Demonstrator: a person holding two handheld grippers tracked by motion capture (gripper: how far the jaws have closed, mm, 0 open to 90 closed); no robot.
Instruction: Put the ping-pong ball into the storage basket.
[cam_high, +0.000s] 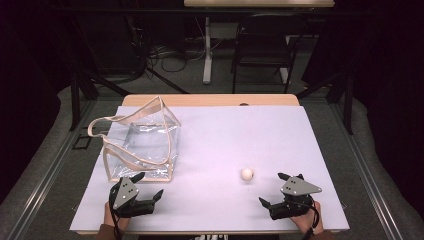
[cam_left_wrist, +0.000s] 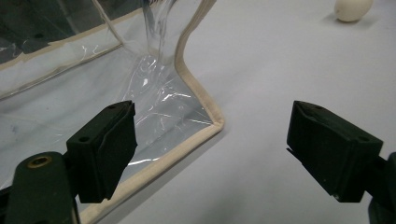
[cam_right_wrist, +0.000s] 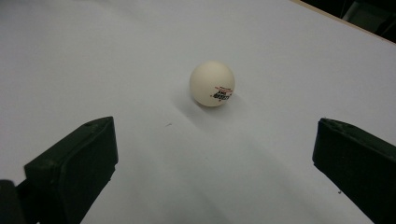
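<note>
The setting is a lab or studio recording bay: behind the paper-covered table (cam_high: 210, 150), loose cables (cam_high: 170, 57) cross grey carpet (dark curtains on both sides), near a black chair (cam_high: 262, 47).

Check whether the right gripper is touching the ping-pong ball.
Apart. In the right gripper view, the ping-pong ball sits on the table ahead of the open right gripper, with bare surface between it and both jaws.

Count of things on my table.
One clear bag (cam_high: 142, 145), one white ball (cam_high: 247, 173), one chair (cam_high: 265, 45) behind; my two grippers, left (cam_high: 148, 186) and right (cam_high: 272, 189).
</note>
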